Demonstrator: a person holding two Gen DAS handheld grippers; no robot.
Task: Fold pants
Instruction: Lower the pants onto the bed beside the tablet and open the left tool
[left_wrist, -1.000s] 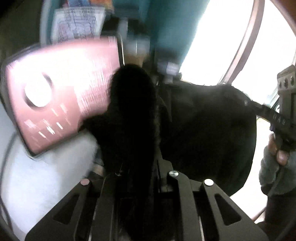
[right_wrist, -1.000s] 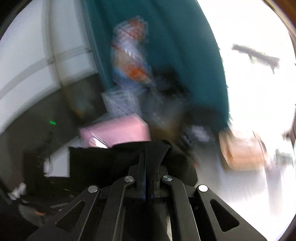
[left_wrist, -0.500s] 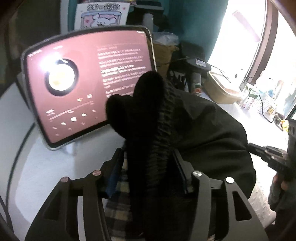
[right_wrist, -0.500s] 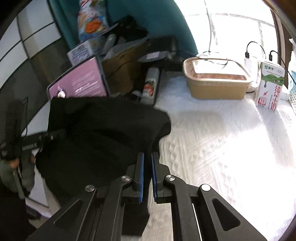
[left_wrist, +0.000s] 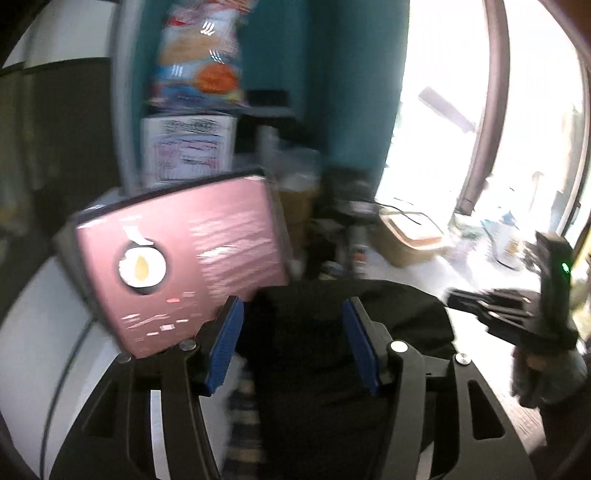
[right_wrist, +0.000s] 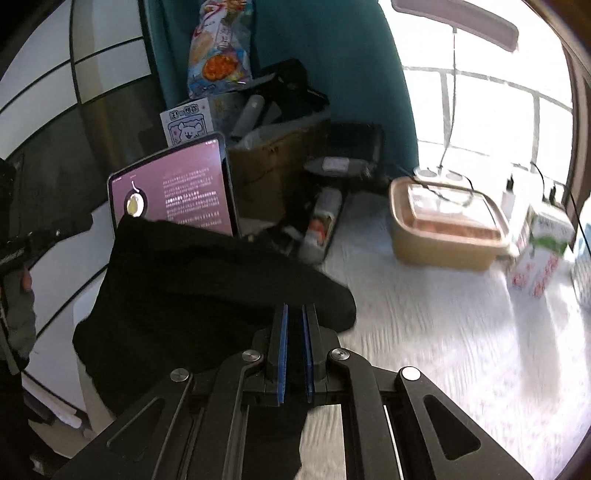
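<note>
The black pants (left_wrist: 406, 325) lie in a folded heap on the white quilted table cover (right_wrist: 443, 350), in front of a pink-screened tablet (left_wrist: 184, 266). My left gripper (left_wrist: 291, 301) hovers above the pants with its blue pads wide apart and no cloth touching them. My right gripper (right_wrist: 294, 306) sits at the near right corner of the pants (right_wrist: 203, 277). Its jaws are almost closed, with black cloth in the narrow gap. In the left wrist view the right gripper (left_wrist: 517, 317) shows at the right edge, held by a hand in a grey sleeve.
The tablet (right_wrist: 177, 195) stands propped just behind the pants. A cardboard box (right_wrist: 266, 173) full of clutter is behind it. A lidded tan food container (right_wrist: 443, 229) and a milk carton (right_wrist: 543, 251) stand at the back right near the window.
My left gripper let go of the bunched cloth it held, opened wide and rose above the pants. The pants went from lifted to lying on the table, with the right gripper still at their corner.
</note>
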